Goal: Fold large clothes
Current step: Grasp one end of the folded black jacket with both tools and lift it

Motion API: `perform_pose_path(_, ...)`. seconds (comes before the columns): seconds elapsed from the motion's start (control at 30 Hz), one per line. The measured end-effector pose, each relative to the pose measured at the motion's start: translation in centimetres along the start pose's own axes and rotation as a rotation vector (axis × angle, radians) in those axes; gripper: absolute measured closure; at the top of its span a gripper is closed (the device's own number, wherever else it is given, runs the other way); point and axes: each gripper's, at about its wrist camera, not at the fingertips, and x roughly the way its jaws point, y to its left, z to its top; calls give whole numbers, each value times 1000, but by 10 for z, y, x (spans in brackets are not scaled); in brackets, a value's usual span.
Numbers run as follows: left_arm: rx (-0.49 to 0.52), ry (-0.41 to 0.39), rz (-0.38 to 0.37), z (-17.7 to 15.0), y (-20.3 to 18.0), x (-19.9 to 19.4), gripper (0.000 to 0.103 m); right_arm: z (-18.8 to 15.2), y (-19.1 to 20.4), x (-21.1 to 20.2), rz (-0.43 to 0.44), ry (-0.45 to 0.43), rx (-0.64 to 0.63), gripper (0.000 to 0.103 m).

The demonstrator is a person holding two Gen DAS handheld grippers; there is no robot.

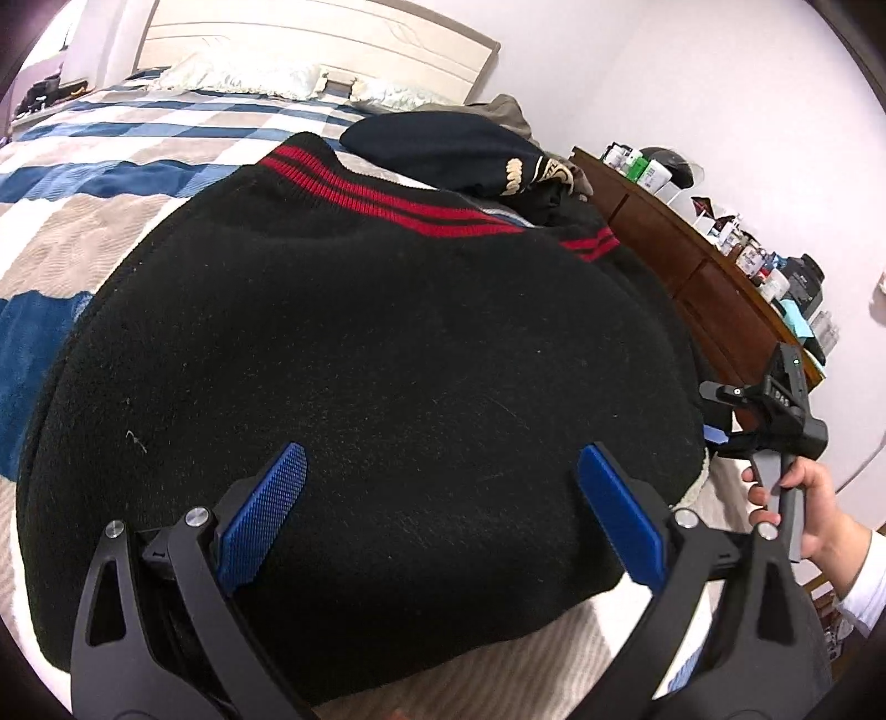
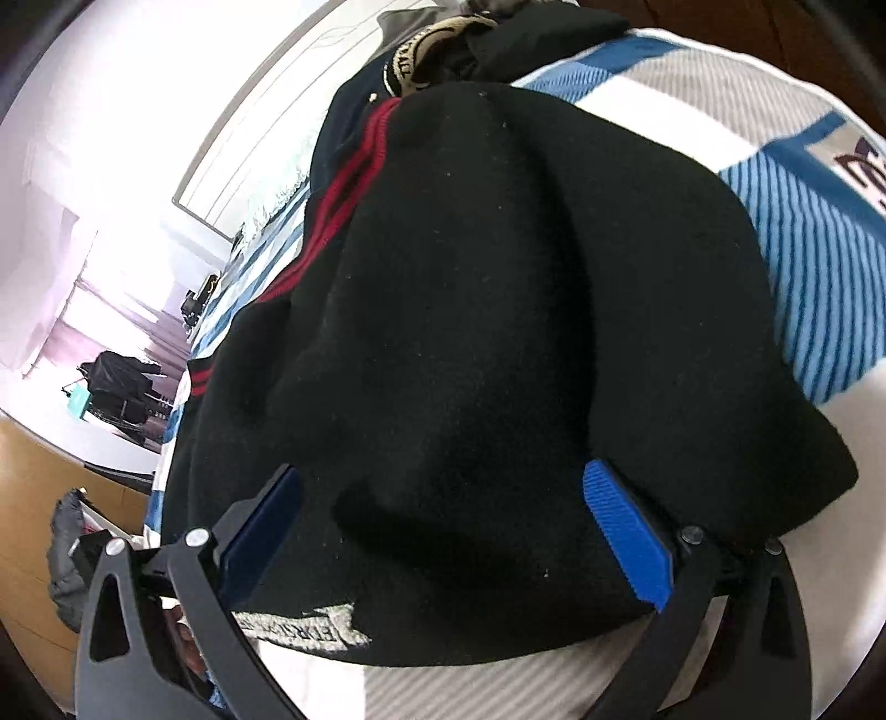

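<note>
**Clerk:** Item one, the garment?

**Me:** One black sweater (image 1: 360, 354), knit, with red stripes (image 1: 387, 202) on a ribbed band at its far edge. It lies folded on the bed (image 1: 83, 232), straight ahead of my left gripper (image 1: 440, 501) and spreading past both of its fingers. A near edge of it sits between the fingers, with the bed cover showing below.

**Clerk:** State of the left jaws?

**Me:** Spread wide, blue pads (image 1: 266, 515) facing each other, nothing pinched between them. They hover over or rest on the black cloth; I cannot tell which.

**Clerk:** Right jaws?

**Me:** My right gripper (image 2: 443, 526) also stands wide apart, with a thick fold of the same sweater bulging up between its pads. The pads do not press on it. A pale stitched label (image 2: 310, 634) shows at the near hem, just toward my left finger.

**Clerk:** Other stock?

**Me:** A blue, white and beige checked bedspread under everything. A second dark garment (image 1: 443, 149) with cream lettering beyond the sweater's striped band. Pillows (image 1: 243, 77) and a pale headboard (image 1: 310, 33) farther on. A brown dresser (image 1: 686, 266) crowded with bottles and small boxes, off to the right of my left jaws. My right hand (image 1: 797, 498), in a white sleeve, grips its handle there.
</note>
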Motion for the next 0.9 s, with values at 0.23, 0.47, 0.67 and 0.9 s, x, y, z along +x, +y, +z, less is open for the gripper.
perform_pose_path(0.23,25,-42,49,-3,-16,-20,7,5,25,-16,-29,19,-69,4)
perform_pose_path(0.47,-283,-114,55,-34,-13,-81,7,-38,22,-82,90,-138,-129,4)
perform_pose_path(0.67,-482,-170,36,-73,-5,-95,7,-72,-14,-79,117,-132,-46,4)
perform_pose_path(0.9,-604,-185,54,-72,4,-70,7,-82,-48,-53,166,-115,55,4)
